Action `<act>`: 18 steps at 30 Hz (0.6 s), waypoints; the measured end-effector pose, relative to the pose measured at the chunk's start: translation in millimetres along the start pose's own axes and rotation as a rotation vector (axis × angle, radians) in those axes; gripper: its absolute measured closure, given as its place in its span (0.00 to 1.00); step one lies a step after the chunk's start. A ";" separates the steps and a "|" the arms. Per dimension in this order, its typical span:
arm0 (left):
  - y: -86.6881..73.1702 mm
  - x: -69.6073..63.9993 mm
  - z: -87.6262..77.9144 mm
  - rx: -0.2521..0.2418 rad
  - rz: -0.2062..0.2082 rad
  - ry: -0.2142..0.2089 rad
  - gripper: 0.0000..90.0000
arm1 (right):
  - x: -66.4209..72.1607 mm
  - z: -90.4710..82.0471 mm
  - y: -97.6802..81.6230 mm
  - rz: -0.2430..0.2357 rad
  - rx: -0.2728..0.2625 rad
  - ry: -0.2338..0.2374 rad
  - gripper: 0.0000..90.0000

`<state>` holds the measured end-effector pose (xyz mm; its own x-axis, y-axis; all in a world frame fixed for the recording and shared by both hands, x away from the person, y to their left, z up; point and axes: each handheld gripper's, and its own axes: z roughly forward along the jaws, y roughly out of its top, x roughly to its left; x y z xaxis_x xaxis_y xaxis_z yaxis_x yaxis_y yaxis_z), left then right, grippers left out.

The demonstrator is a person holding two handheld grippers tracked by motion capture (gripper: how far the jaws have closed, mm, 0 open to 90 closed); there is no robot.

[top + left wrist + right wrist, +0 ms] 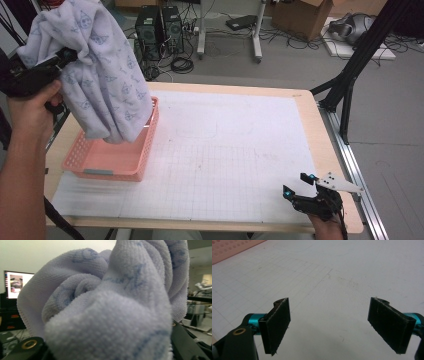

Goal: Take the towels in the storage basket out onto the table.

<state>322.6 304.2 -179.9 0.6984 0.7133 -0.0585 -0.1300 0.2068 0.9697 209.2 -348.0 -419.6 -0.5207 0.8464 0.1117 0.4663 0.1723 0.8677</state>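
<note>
A pale lilac towel (100,70) with blue prints hangs bunched from my left gripper (62,57), which is shut on its upper part, high at the far left. The cloth's lower end dangles over the pink basket (90,161). In the left gripper view the towel (112,305) bulges between the jaws and hides them. My right gripper (299,184) rests low at the table's front right corner, open. In the right gripper view its two black pads (277,325) stand wide apart over the bare mat, with my right gripper (333,326) holding nothing.
A white gridded mat (225,155) covers the wooden table (306,102). The pink basket (232,248) peeks in at the upper left of the right gripper view. Beyond the table stand computer towers (159,30), cables, a cardboard box (300,15) and a black tripod leg (357,60).
</note>
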 end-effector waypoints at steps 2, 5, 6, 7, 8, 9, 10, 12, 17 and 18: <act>1.1 -4.0 4.3 -0.002 -0.007 -0.020 0.68 | 0.0 -0.3 0.0 -0.001 -0.002 0.000 0.19; 0.3 -9.9 10.6 -0.005 -0.014 -0.048 0.68 | 0.2 -1.5 0.3 0.004 -0.002 -0.003 0.19; -0.6 -13.6 14.7 -0.002 -0.013 -0.062 0.68 | 0.1 -1.7 0.4 0.003 -0.003 -0.003 0.19; -1.4 -15.4 17.0 -0.002 -0.017 -0.069 0.68 | -0.4 -2.1 0.3 0.001 -0.004 -0.004 0.19; -2.6 -18.7 20.9 -0.002 -0.020 -0.080 0.68 | -0.5 -2.1 0.3 0.002 -0.006 -0.004 0.19; -3.6 -20.7 23.4 -0.002 -0.023 -0.087 0.68 | -0.6 -2.3 0.5 0.002 -0.009 -0.003 0.19; -5.2 -23.5 26.7 -0.002 -0.025 -0.095 0.68 | -0.6 -2.4 0.5 0.002 -0.008 -0.004 0.19; -8.6 -29.4 34.2 -0.002 -0.028 -0.116 0.68 | -0.7 -2.5 0.5 0.002 -0.008 -0.003 0.19; -19.2 -48.0 55.9 -0.001 -0.029 -0.159 0.68 | -0.6 -3.4 0.7 0.003 -0.010 0.000 0.19; -22.5 -52.5 60.7 -0.006 -0.033 -0.166 0.68 | -0.5 -3.4 0.6 0.008 -0.013 -0.002 0.19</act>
<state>331.5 221.4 -184.2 0.8089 0.5858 -0.0498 -0.1090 0.2328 0.9664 207.3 -350.0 -417.4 -0.5157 0.8486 0.1177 0.4613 0.1593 0.8728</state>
